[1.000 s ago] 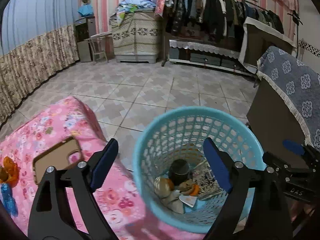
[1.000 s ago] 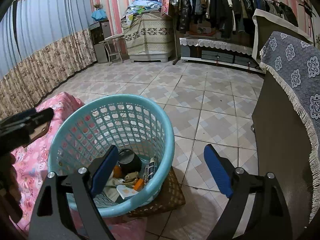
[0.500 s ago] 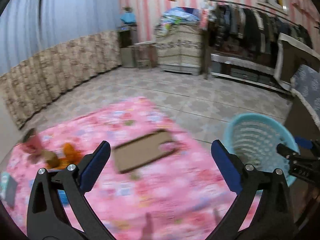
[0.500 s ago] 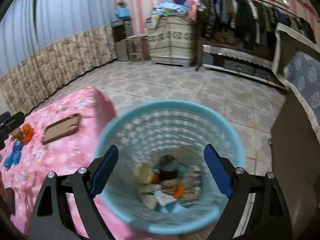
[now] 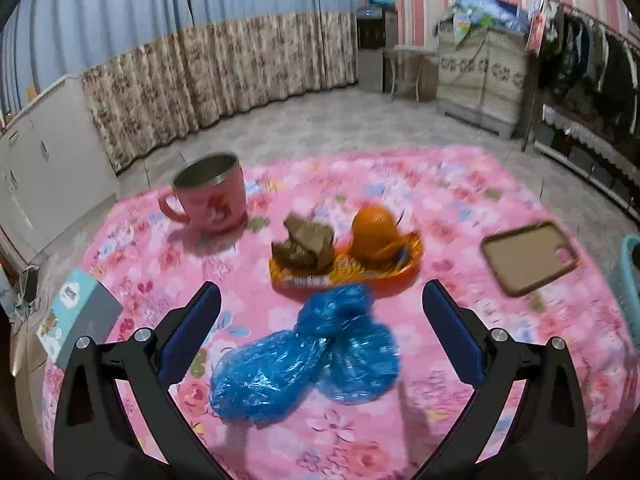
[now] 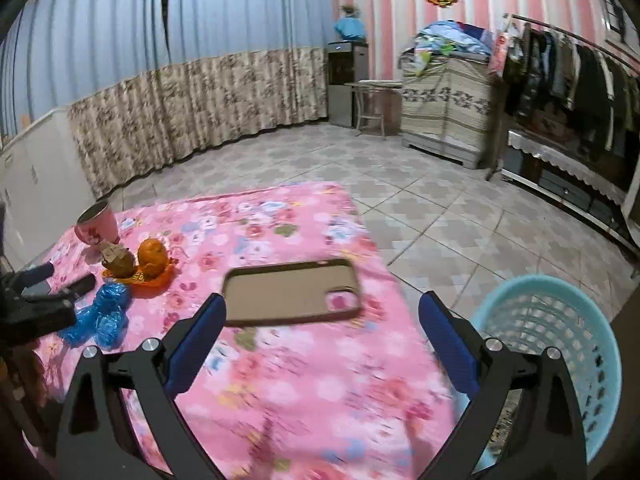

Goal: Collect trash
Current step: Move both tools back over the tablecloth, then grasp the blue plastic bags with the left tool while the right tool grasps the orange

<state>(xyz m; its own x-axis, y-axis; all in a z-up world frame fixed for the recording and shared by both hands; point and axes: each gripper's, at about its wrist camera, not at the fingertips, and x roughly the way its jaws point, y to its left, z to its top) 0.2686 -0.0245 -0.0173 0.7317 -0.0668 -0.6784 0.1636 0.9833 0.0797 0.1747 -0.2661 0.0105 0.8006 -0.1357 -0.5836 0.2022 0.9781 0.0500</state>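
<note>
My left gripper (image 5: 320,328) is open and empty above the pink flowered table (image 5: 460,200), with crumpled blue plastic (image 5: 312,360) between its fingers. Behind the plastic lie an orange wrapper (image 5: 360,272), a brown crumpled paper (image 5: 304,242) and an orange fruit (image 5: 374,232). My right gripper (image 6: 324,340) is open and empty over the table's right part, just in front of a brown phone case (image 6: 292,292). The turquoise basket (image 6: 560,344) stands on the floor at the table's right edge. The blue plastic (image 6: 100,316), the paper (image 6: 116,258) and the fruit (image 6: 153,256) show at left.
A pink mug (image 5: 210,198) stands at the table's far left. A small teal and grey box (image 5: 76,316) lies at the left edge. The phone case (image 5: 528,256) lies at the right. Tiled floor, curtains, a cabinet and a clothes rack lie beyond.
Both grippers have swung left, away from the basket and over the table. The left one now faces the blue plastic; the right one faces the phone case. Both stay open.
</note>
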